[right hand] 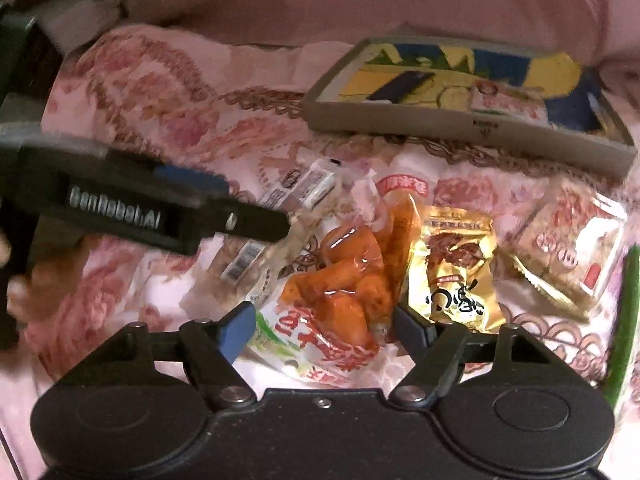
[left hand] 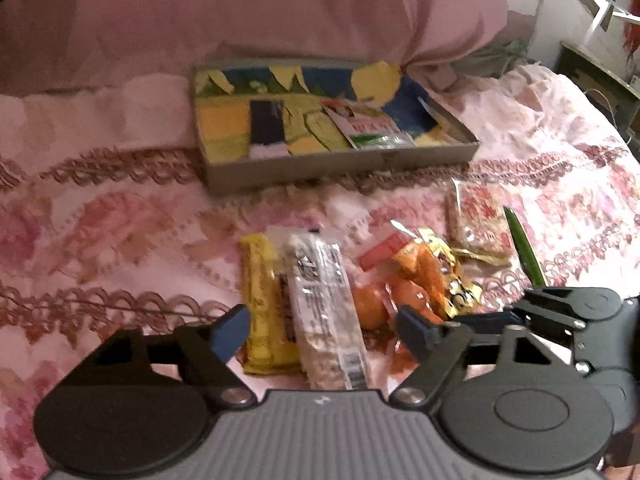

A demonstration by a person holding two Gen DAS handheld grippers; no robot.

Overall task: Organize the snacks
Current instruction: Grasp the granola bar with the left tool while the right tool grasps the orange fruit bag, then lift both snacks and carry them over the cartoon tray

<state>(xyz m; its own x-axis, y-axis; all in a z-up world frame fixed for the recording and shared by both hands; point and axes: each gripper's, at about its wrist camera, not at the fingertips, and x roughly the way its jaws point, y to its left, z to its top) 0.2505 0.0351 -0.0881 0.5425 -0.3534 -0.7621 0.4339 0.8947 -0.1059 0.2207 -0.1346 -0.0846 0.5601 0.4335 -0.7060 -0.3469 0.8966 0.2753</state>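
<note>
My left gripper [left hand: 323,332] stands open low over the bed, straddling a yellow bar [left hand: 262,312] and a clear-wrapped bar [left hand: 324,308] that lie side by side. My right gripper [right hand: 324,328] is open around an orange snack packet [right hand: 340,280], with the pads close to its edges. A gold packet [right hand: 456,264] lies just right of it, and a red-patterned packet [right hand: 568,248] farther right. Behind them sits a shallow grey tray [left hand: 340,168] with a colourful floor. It holds a dark packet [left hand: 267,128] and a red-and-white packet [left hand: 360,122].
Everything lies on a pink flowered bedspread [left hand: 120,240]. A pink pillow [left hand: 280,8] rises behind the tray. A green stick [left hand: 524,244] lies at the right of the snacks. The right gripper's body [left hand: 572,308] is close beside my left one.
</note>
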